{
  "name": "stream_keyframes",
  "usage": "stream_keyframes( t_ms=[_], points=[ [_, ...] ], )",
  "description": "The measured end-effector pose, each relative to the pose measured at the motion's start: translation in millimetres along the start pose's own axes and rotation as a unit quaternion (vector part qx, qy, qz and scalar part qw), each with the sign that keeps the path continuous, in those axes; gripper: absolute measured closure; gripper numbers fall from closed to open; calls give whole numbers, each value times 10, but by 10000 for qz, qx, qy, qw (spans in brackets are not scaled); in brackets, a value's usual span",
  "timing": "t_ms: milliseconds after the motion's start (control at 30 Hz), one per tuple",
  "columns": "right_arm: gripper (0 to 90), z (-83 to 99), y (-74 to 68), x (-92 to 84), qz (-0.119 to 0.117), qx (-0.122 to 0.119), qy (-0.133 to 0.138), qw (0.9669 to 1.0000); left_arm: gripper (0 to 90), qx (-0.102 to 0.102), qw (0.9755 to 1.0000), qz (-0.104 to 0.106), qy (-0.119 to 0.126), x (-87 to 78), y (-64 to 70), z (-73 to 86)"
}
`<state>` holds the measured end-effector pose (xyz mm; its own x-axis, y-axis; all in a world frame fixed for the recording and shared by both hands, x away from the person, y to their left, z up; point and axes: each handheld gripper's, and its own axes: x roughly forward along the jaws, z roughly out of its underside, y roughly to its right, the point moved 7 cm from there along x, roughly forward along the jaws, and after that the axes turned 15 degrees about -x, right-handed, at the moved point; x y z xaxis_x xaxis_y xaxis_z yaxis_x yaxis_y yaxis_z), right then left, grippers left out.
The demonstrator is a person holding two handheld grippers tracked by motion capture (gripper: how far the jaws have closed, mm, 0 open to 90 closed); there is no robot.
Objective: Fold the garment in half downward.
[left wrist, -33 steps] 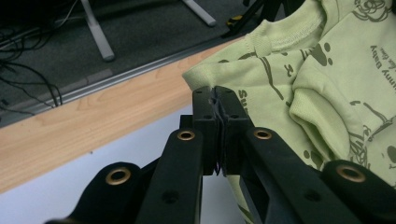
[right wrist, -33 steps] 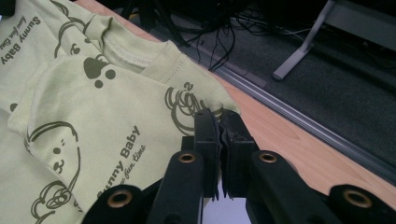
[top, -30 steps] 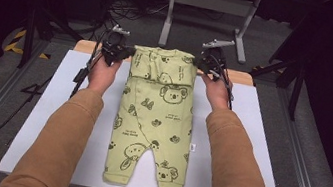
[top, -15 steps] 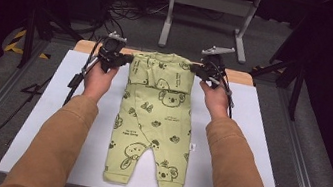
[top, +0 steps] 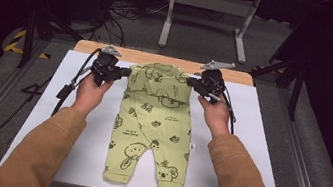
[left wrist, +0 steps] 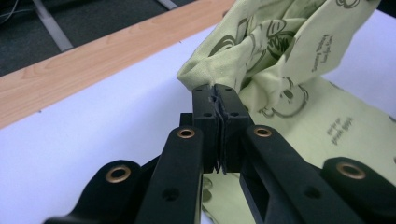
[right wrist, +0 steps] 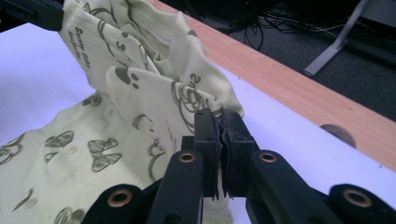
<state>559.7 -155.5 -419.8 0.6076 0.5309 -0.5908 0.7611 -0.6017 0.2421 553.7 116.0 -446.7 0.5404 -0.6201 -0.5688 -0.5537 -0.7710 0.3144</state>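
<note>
High view: compared with the picture a second ago, both hands have drawn nearer the person and the top edge of the romper [top: 154, 122] has come with them, folding over so the garment's upper part now lies doubled between the two tongs. The left tongs [top: 124, 72] and right tongs [top: 192, 82] sit at opposite shoulders, each clamped on cloth. The romper is soft pale-green knit printed with dark bear faces and butterflies; its long axis runs from between the tongs toward the person, legs nearest the person, flat on the white surface [top: 253, 137], whose far edge is bare wood. Left gripper view: the left tongs [left wrist: 216, 100] are pinched tight on a bunched corner of the romper [left wrist: 280, 51], which rises in loose wrinkled folds just beyond and to the right of the black, matt, angular jaws with brass-coloured rivets. Right gripper view: the right tongs [right wrist: 219, 122] are likewise clamped on a gathered corner of the romper [right wrist: 140, 79], the lifted fabric draping away to the left, with the left tongs' dark jaw at the far top-left corner.
</note>
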Motion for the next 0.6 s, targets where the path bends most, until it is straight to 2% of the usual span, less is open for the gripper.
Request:
stream_keyframes(
  t_ms=[100, 300, 467, 600],
  points=[
    [868, 90, -105, -61, -68, 22, 39, 10000, 878, 184, 9998, 62, -35, -72, 59, 144],
    [867, 336, -381, -194, -294, 94, 52, 9995, 878, 285, 9992, 244, -148, -186, 175, 517],
    [867, 518, -629, -320, -462, 48, 21, 9989, 878, 586, 9979, 189, -204, -257, 335, 783],
    [867, 610, -764, -411, -540, 17, 51, 9985, 879, 691, 9972, 204, -196, -323, 451, 896]
  ],
)
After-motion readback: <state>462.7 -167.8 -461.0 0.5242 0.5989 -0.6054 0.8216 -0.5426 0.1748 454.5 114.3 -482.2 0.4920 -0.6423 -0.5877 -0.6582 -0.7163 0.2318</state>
